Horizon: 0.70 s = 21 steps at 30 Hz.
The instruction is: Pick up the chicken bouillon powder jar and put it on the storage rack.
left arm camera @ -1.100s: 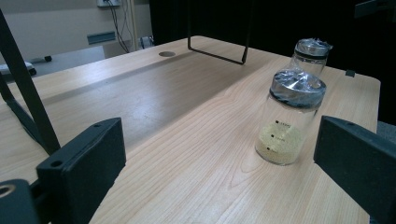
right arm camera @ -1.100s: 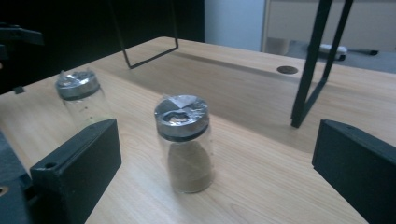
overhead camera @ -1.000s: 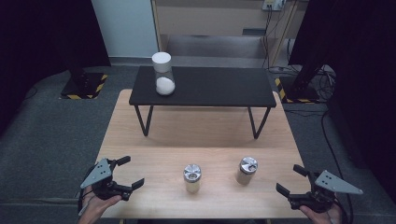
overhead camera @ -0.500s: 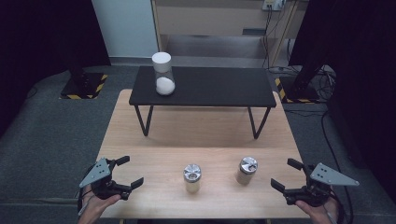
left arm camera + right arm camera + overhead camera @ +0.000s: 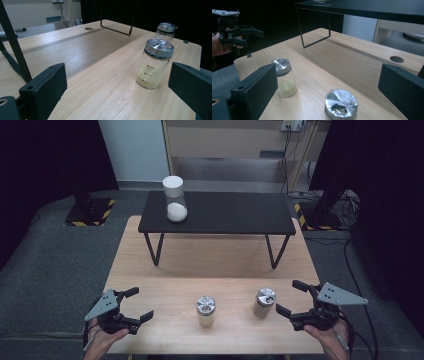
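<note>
**Both tools open, jars not yet touched**

Right tool [image 5: 296, 300] sits wide open at the near right corner of the surface [image 5: 165, 275], holding nothing, jaws pointed at the right jar [image 5: 264, 302], which stands just beside it. From the right tool's camera that jar's foil cap [image 5: 340, 102] lies low between the jaws, so I'd call this the approach step: lining up for a grab, nothing gripped yet. Next move looks like sliding forward until the jaws straddle the glass below the cap, then closing gently, since a tall narrow jar could tip if nudged on one side.

Left tool [image 5: 135, 304] is also wide open and empty, over the near left corner, well apart from the middle jar [image 5: 205, 310]. Its own camera shows that jar [image 5: 154, 65] with yellowish powder at the bottom.

Room: both jars stand near the front edge, so not much margin toward the person. Further back, the black stand [image 5: 218, 212] carries a white-capped jar [image 5: 175, 198]; the wood between is free.
</note>
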Tool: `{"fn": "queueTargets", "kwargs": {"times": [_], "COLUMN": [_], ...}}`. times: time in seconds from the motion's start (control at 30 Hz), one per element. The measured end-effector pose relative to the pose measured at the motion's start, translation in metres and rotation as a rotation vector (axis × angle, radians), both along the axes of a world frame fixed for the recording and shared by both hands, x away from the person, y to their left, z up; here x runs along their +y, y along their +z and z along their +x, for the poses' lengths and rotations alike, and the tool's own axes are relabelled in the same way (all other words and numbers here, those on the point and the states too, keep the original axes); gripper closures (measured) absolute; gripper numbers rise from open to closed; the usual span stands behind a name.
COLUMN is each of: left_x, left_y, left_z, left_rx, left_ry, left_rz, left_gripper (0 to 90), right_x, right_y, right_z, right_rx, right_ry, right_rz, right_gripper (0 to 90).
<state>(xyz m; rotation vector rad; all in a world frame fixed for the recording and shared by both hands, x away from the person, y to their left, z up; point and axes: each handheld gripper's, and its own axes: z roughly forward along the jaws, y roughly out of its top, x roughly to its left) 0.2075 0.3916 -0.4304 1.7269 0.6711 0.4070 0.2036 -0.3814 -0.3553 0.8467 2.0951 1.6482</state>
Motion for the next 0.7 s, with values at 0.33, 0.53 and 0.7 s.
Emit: {"fn": "queueTargets", "kwargs": {"times": [0.33,0.53,0.7], "left_x": [0.000,0.000,-0.001], "left_y": [0.000,0.000,0.000], "left_z": [0.000,0.000,0.000], "left_rx": [0.001,0.001,0.000], "left_ry": [0.000,-0.002,-0.004], "left_rz": [0.003,0.006,0.008], "left_gripper": [0.9,0.9,0.9], "right_x": [0.021,0.038,0.053], "right_y": [0.006,0.007,0.006], "right_z": [0.016,0.028,0.036], "right_rx": [0.003,0.006,0.015], "right_ry": [0.058,0.106,0.139], "right_rz": [-0.021,-0.032,-0.046], "right_gripper": [3.1,3.2,3.3]}}
